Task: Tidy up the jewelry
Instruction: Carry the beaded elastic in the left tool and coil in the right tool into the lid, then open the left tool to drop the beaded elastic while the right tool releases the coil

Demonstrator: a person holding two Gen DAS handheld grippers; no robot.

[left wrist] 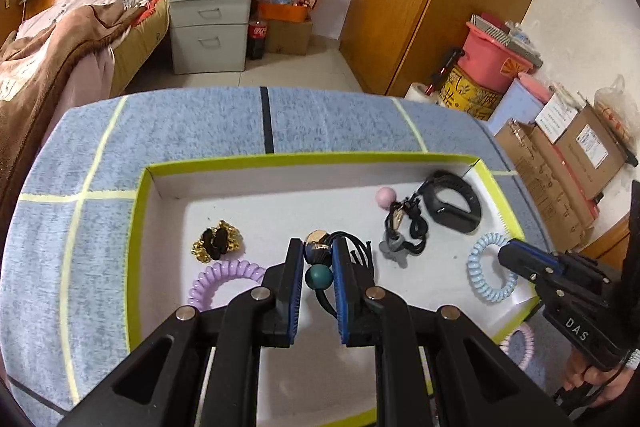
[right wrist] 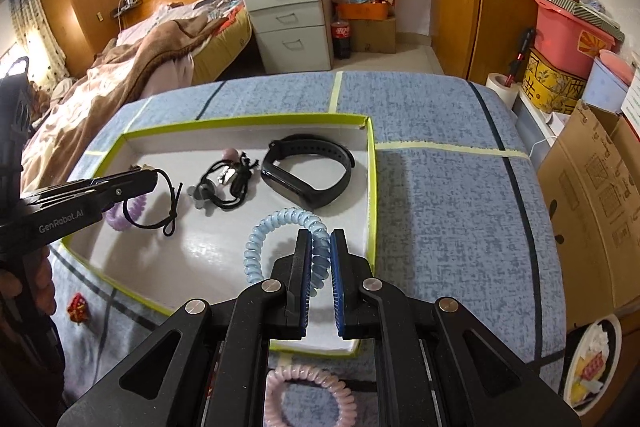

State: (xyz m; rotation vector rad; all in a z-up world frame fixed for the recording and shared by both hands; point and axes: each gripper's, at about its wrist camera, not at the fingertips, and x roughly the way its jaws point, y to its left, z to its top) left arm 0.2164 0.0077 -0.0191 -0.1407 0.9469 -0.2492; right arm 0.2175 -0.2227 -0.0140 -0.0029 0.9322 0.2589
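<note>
Left wrist view: left gripper (left wrist: 316,267) is pinching a black hair tie with a green bead (left wrist: 318,277) between its blue pads and holding it over the tray floor, probably for setting down among the rest. The green-rimmed tray (left wrist: 141,227) on the blue cloth (left wrist: 180,119) is collecting the pieces: gold-and-black clip (left wrist: 217,245), purple coil tie (left wrist: 220,281), pink ball (left wrist: 385,197), a tangle of black ties (left wrist: 404,227), black wristband (left wrist: 454,207), blue coil tie (left wrist: 490,267). Right gripper (left wrist: 505,253) is reaching onto the blue coil.

Right wrist view: right gripper (right wrist: 321,247) fingers are narrowly apart, straddling the blue coil tie (right wrist: 280,247); can't tell if they're squeezing it. That coil is lying inside the tray (right wrist: 372,187), near the right wall. A pink coil tie (right wrist: 310,395) is lying outside on the cloth, so not yet sorted.
</note>
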